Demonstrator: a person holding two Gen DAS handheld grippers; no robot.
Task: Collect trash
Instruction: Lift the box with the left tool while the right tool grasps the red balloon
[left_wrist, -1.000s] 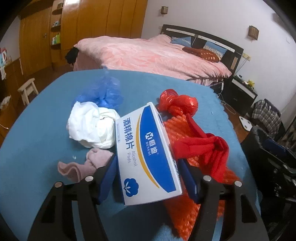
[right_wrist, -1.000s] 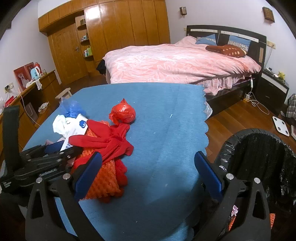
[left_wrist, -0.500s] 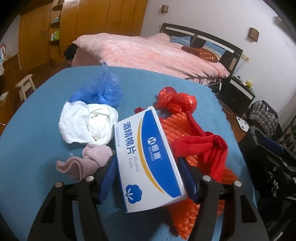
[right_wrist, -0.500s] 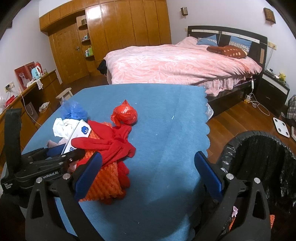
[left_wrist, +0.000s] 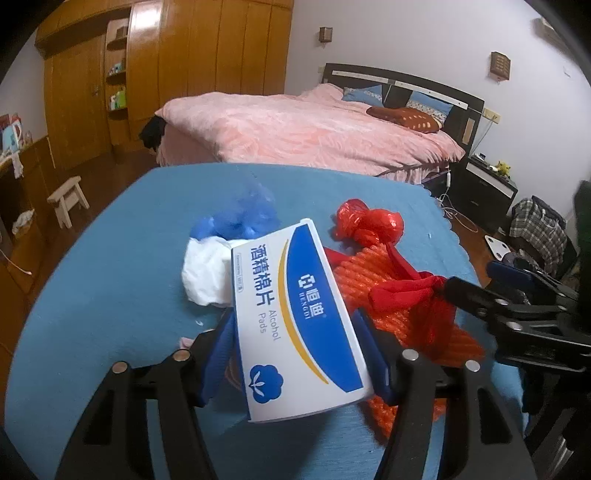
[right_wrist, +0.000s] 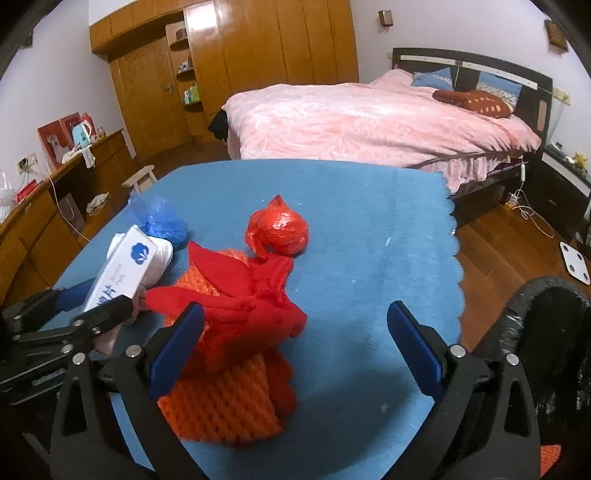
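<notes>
The left gripper (left_wrist: 295, 354) has its fingers clamped on the alcohol pads box (left_wrist: 295, 317), lifted off the table (right_wrist: 369, 221). The right gripper (right_wrist: 295, 347) hangs wide open and empty over the red cloth (right_wrist: 251, 295). Beyond lie the orange foam net (right_wrist: 221, 398), white wad (left_wrist: 203, 273), blue bag (left_wrist: 243, 218) and red bag (right_wrist: 279, 230), all uncollected. The black-lined bin (right_wrist: 546, 332) stands beside the table.

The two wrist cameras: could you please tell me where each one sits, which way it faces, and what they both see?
Left wrist: on the left gripper, angled down over the blue table toward the bed; its blue pads clamp the alcohol pads box; the right gripper intrudes at the right edge.
Right wrist: on the right gripper, jaws open, above the red cloth; black bin at right.
Shared: box, red cloth, orange foam net, bed.
</notes>
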